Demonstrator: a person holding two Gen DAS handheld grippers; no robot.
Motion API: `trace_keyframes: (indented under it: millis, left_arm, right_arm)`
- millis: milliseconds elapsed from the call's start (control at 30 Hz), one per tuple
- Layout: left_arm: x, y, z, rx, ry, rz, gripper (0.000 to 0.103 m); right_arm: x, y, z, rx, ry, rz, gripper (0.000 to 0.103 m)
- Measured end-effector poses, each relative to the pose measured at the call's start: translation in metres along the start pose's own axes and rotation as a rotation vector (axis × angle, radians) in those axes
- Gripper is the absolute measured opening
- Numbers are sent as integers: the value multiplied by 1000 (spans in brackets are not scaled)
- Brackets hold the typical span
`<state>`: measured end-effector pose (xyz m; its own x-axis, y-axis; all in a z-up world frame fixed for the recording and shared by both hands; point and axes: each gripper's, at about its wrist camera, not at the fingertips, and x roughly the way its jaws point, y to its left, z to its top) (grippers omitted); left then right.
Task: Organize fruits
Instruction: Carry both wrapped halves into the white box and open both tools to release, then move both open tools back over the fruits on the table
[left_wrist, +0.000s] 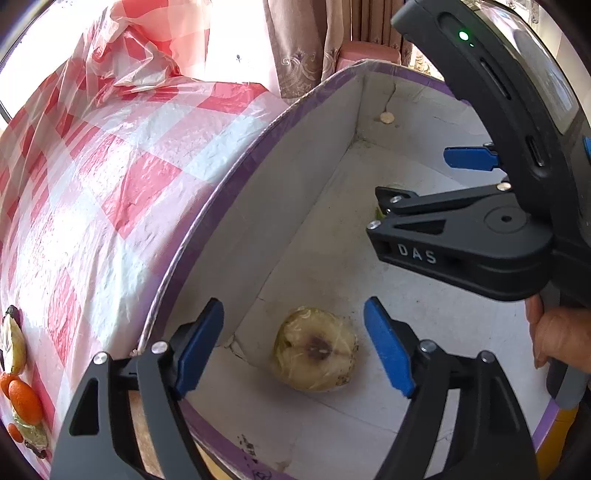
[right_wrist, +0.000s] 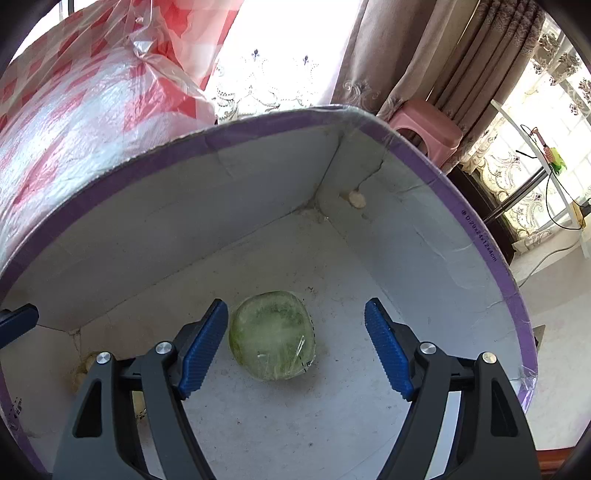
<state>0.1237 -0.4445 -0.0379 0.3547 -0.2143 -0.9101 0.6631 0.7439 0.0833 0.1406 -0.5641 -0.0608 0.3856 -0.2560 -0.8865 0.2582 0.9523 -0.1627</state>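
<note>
Fruit wrapped in clear film lies on the floor of a white cardboard box with a purple rim (right_wrist: 480, 236): a pale yellow half fruit (left_wrist: 316, 350), cut face up with a dark core, sits near the box's left wall, and a green wrapped fruit (right_wrist: 271, 336) sits toward the middle of the floor. The left gripper (left_wrist: 295, 350) hovers inside the box with its jaws spread, the yellow half between the blue pads and touching neither. The right gripper (right_wrist: 295, 350) also hangs over the box with its jaws spread; the green fruit lies between them, just beside the left pad, and whether it touches cannot be told. In the left wrist view the right gripper (left_wrist: 410, 195) reaches in from the right edge, its black body covering most of the green fruit, with the person's hand (left_wrist: 561, 339) on its handle.

A small pale lump (right_wrist: 356, 199) clings to the far wall near the back corner. Beside the box's left wall the counter carries a red-and-white checked cloth under crumpled plastic sheet (left_wrist: 122, 177). At the counter's near left edge lie more fruit pieces (left_wrist: 22, 395), orange and yellow. Beyond the box stand a pink stool (right_wrist: 424, 129) and curtains (right_wrist: 424, 55).
</note>
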Motion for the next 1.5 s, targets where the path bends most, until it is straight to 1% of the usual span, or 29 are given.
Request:
trace_keyframes:
  millis: [33,133,233,333,400,500,600,700,767,800,833,933,1000,1067,1167,1300,1400,1500]
  left_arm:
    - [-4,1,0,-4,-15,-2,83]
    - [-17,7,1,-25,-75,-15,95]
    - [-34,17,0,-61,-123,-4,96]
    - [-52,27,-1,-91,-182,65,101]
    - [-67,33,-5,-97,-226,79,101]
    - [-82,46,-13,-122,-268,90,101]
    - [-100,63,-29,-174,-334,106,101]
    - [-121,78,-47,-199,-388,130,101]
    - [-129,86,-60,-198,-399,139,101]
    - [-132,91,-65,-203,-400,154,101]
    - [-134,97,-71,-210,-399,170,101]
    - [-140,115,-89,-248,-388,178,101]
    - [-144,126,-101,-271,-391,164,101]
    - [-151,138,-114,-297,-413,150,101]
    - [-160,158,-131,-353,-424,157,101]
    - [-172,189,-155,-441,-434,178,101]
    - [-180,216,-178,-519,-429,192,101]
    - [-185,242,-200,-592,-419,204,99]
  right_arm:
    - [-4,-1,0,3,-16,-6,81]
    - [-17,-3,1,10,-63,-26,87]
    - [-31,-6,1,37,-94,-39,87]
    - [-46,-6,2,61,-117,-35,87]
    - [-57,-6,4,61,-134,-31,87]
    - [-73,7,4,42,-163,-48,87]
    - [-89,23,4,27,-186,-44,87]
    - [-102,40,4,14,-197,-41,87]
    - [-110,52,4,9,-212,-26,87]
    - [-114,58,3,7,-220,-20,87]
    - [-118,64,3,2,-226,-15,87]
    - [-126,84,2,-31,-240,5,87]
    - [-131,95,1,-44,-250,25,87]
    - [-133,105,-1,-59,-257,44,87]
    - [-135,129,-4,-104,-265,44,87]
    - [-141,160,-11,-156,-266,125,87]
    - [-148,182,-14,-180,-270,204,87]
    - [-151,206,-15,-207,-260,244,87]
